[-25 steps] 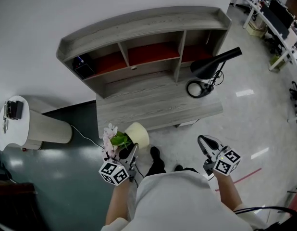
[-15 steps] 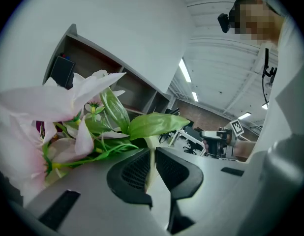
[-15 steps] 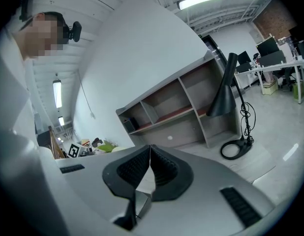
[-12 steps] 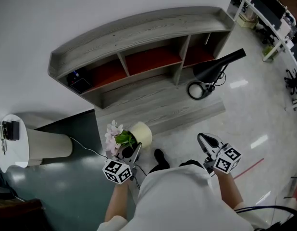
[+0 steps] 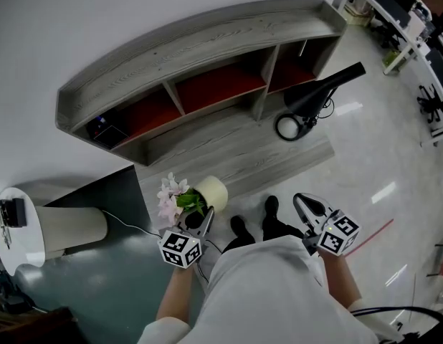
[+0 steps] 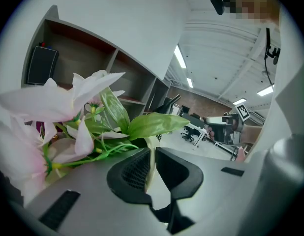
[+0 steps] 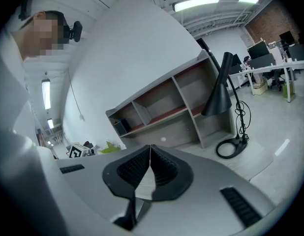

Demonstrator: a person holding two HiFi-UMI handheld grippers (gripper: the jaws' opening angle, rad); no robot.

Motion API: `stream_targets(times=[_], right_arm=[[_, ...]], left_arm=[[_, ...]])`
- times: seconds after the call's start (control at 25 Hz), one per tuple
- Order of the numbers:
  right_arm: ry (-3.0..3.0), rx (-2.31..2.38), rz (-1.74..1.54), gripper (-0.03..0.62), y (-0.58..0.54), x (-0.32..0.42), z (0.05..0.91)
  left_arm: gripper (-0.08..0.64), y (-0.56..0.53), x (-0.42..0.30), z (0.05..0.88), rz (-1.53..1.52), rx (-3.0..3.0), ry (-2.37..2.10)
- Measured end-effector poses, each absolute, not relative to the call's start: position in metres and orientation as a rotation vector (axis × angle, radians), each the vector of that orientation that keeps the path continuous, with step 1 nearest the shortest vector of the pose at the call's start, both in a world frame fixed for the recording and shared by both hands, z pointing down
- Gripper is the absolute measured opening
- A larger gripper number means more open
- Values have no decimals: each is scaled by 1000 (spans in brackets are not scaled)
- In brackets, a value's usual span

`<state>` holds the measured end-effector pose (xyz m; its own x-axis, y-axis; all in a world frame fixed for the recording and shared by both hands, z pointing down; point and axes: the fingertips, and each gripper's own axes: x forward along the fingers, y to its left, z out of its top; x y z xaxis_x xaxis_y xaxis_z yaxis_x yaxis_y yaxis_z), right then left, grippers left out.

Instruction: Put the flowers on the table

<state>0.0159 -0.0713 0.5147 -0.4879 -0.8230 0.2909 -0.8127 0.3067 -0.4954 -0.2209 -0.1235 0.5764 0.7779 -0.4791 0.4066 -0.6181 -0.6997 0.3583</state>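
Our left gripper is clenched on the thin rim of a cream round plant pot, one jaw inside the pot and one outside. The pot holds pale pink artificial flowers and broad green leaves, which spill out toward our left side. We hold it in the air just before the front edge of the grey wood-grain desk; it is not set down on it. Our right gripper has its jaws pressed together with nothing between them, and it hangs well to the right of the pot. At the back of the desk stands a grey shelf unit with red-backed compartments; its left compartment holds a small black box. A black cone-shaded desk lamp stands on the desk's right end.
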Motion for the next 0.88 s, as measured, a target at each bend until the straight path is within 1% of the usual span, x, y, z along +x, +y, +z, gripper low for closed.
stream_targets(times=[0.4,0.88], right_arm=[[2556,-1511,-987,18,-109,41,525],[2579,-1435,-1064,18,-163,96,535]], left_arm=[[51,-154,-174,598,548,2509,-830],[51,-228,-100,651,946,2593,-793]])
